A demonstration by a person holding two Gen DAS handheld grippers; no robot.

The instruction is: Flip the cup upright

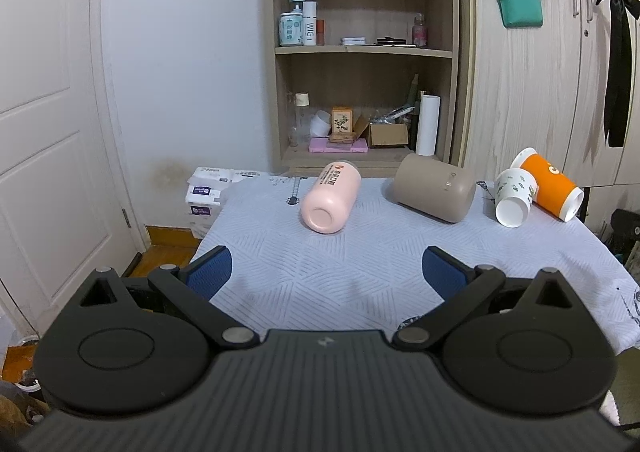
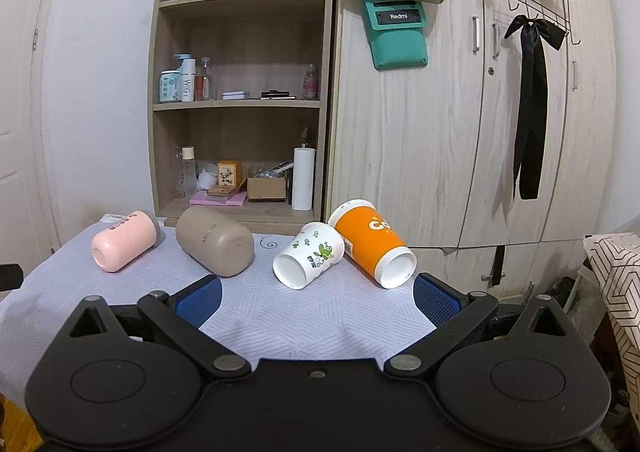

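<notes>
Four cups lie on their sides in a row across the far half of a table covered in a pale blue quilted cloth (image 2: 280,316): a pink smooth cylindrical cup (image 2: 122,246), a taupe matte rounded cup (image 2: 216,242), a white paper cup printed with green leaves (image 2: 310,254) and an orange paper cup with white lettering (image 2: 370,242), the last two touching. Each needs standing up. The left gripper (image 1: 326,272) hangs spread wide and empty, facing the pink cup (image 1: 330,198), probably its first target. The right gripper (image 2: 318,298), likewise agape and empty, faces the white cup, just short of it.
</notes>
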